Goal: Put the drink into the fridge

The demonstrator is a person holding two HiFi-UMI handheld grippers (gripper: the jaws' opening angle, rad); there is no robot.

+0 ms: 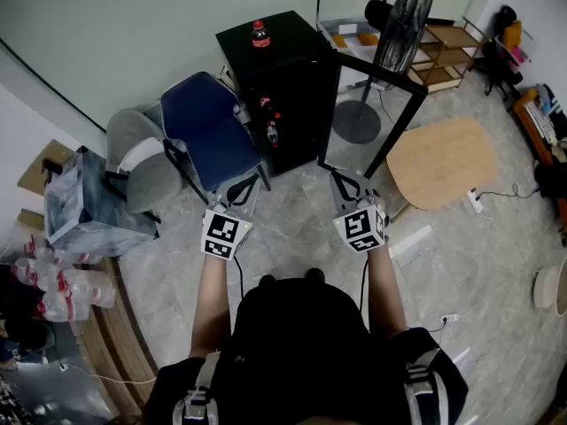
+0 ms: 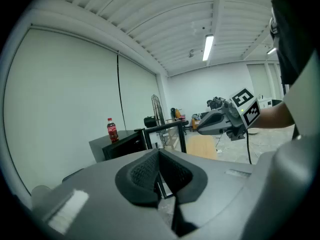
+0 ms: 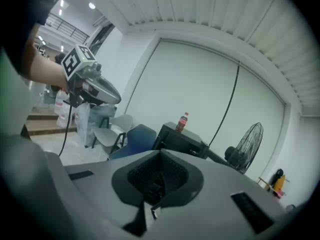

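Drink bottle held by neither gripper.

Nearest, left gripper and right gripper, side by side above the grey, marble-like floor tiles. Both clenched, jaws together, nothing between the ribbed black pads.

Just beyond the left gripper, blue chair with smooth curved seat. To its left, grey chair of similar shape.

Farther on, black box-shaped fridge, with black-framed glass door swung open to the right. On the floor at the right, light wooden board with rounded corners.

On the flat top of the fridge, at the far side, the bottle: upright, slim, dark, with red label and red cap. Far right of it, round wire-caged fan.
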